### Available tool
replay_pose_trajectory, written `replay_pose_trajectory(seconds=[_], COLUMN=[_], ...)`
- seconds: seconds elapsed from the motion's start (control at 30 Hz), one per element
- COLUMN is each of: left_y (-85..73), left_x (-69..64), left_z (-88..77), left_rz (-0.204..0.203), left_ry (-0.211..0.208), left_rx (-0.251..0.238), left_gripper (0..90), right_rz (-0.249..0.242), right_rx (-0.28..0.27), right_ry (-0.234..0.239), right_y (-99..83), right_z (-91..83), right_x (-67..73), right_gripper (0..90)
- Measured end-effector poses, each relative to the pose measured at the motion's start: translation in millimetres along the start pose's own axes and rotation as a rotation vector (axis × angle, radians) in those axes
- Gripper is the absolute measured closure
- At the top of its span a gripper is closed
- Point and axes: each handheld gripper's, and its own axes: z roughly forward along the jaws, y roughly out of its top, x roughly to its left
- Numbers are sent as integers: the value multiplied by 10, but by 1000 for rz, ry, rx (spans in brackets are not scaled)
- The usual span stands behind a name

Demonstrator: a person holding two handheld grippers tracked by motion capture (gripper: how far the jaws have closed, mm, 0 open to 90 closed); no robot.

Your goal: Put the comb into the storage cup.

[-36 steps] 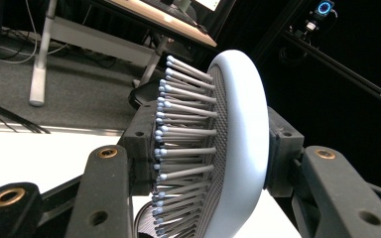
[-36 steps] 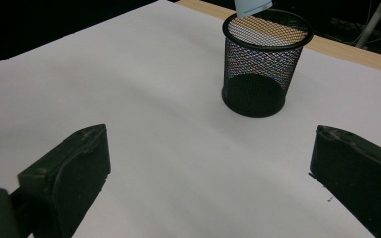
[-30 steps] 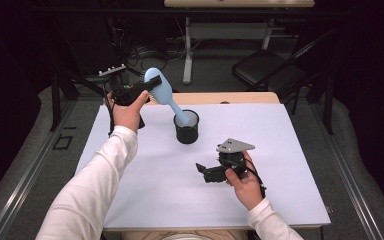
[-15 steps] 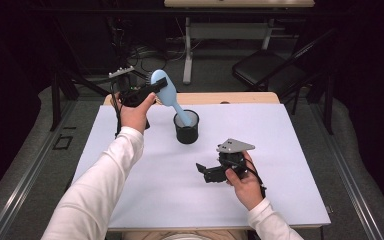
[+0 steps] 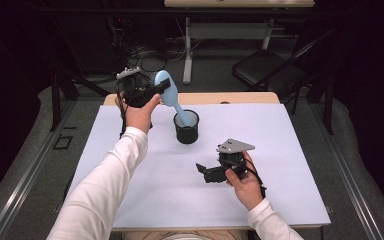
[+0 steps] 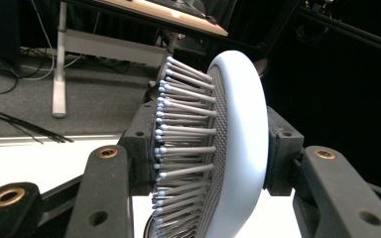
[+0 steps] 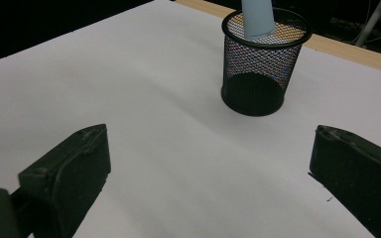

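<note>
Nearest, low over the white table (image 5: 290, 200): right gripper (image 5: 211, 172) idle, jaws spread wide and empty, aimed across the bare surface toward the mesh cup (image 5: 186, 127). Little to go wrong there, short of a stray sweep forward that would knock the cup. Farther on, near the middle of the table toward its far edge: black wire-mesh cup standing upright, with the handle end of a pale blue hairbrush (image 5: 172, 97) resting inside it and leaning up and to the left. Beyond that, over the far left corner: left gripper (image 5: 155, 90) clamped on the brush head, one jaw pressed against the smooth rounded back, the other against the bristle side. Main risk, by judgement: a light cup and a handle leaning against its rim, so any sideways pull could tip the cup or drag it across the table; a lift straight along the handle's line looks safer. Second risk: springy bristles and a curved, slick back make an uncertain hold, so possible twisting or slipping of the head between the jaws, with the brush dropping back and toppling the cup. Farthest off: dark floor, cables, another desk and a chair (image 5: 270, 72). No brand, label or readable writing anywhere on brush, cup, grippers or table.
</note>
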Motion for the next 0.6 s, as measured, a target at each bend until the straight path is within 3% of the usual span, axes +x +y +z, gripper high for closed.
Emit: replay_pose_trajectory(seconds=[0.6], left_y=[-59], left_x=[-42], left_z=[116], left_rz=[43], left_ry=[35], left_rx=[16], left_gripper=[513], right_rz=[-2], right_rx=[2], right_ry=[-1], right_y=[-8], right_z=[7], right_x=[-1], right_gripper=[20])
